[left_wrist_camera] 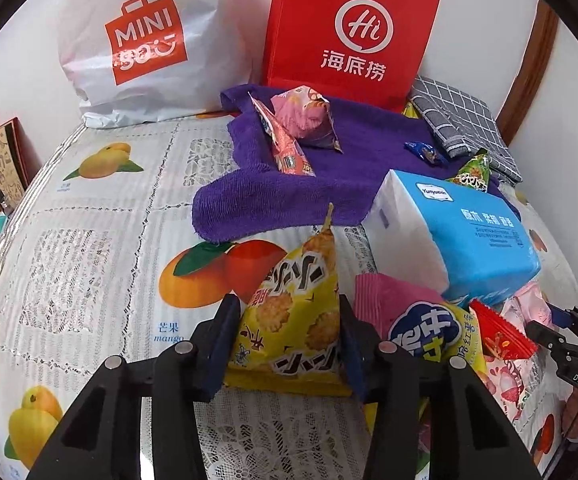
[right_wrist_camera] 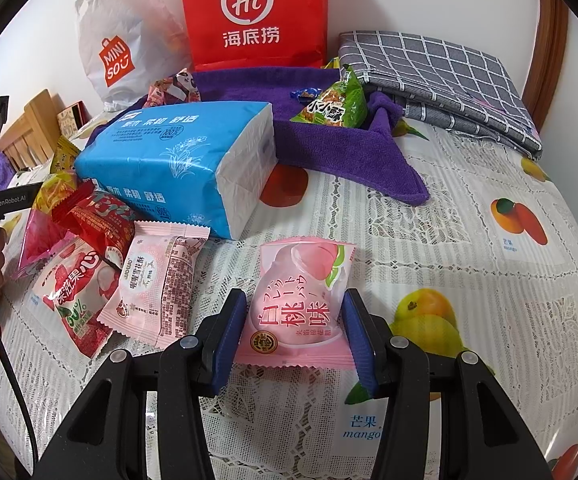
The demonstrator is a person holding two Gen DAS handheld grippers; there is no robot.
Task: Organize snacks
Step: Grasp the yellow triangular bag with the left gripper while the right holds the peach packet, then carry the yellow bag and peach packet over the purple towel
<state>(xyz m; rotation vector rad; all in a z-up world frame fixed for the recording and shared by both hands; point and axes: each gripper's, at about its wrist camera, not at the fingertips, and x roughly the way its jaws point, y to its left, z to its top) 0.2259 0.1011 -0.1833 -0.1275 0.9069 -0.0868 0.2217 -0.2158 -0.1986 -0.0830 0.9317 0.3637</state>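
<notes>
On the worktop with its shiny plastic cloth [right_wrist_camera: 469, 240], printed with lace and fruit, lie many crinkly snack packs. The left hand-held gripper [left_wrist_camera: 287, 344] squeezes a puffy yellow snack bag [left_wrist_camera: 297, 312] shaped like a pyramid, with round crackers drawn on it. Its blue ribbed pads press on both sides of the bag.

The right hand-held gripper [right_wrist_camera: 295, 332] is closed on a flat pink peach snack [right_wrist_camera: 301, 304] with zigzag ends and a picture of a peach. The pack lies on the cloth between the pads.

Just beside it, on its left in the right view, lie a pale pink packet [right_wrist_camera: 157, 284] and a red and white fruit pack [right_wrist_camera: 77, 292], touching each other. Behind them is a soft, boxy blue tissue pack [right_wrist_camera: 177, 168].

Farther back is a fuzzy purple towel [right_wrist_camera: 329, 148] with a green snack bag [right_wrist_camera: 333, 108] resting on it. A stiff red paper bag [right_wrist_camera: 253, 16] and a wrinkly white plastic bag [right_wrist_camera: 117, 44] stand at the wall. A folded grey checked cloth [right_wrist_camera: 441, 80] lies near the towel.
</notes>
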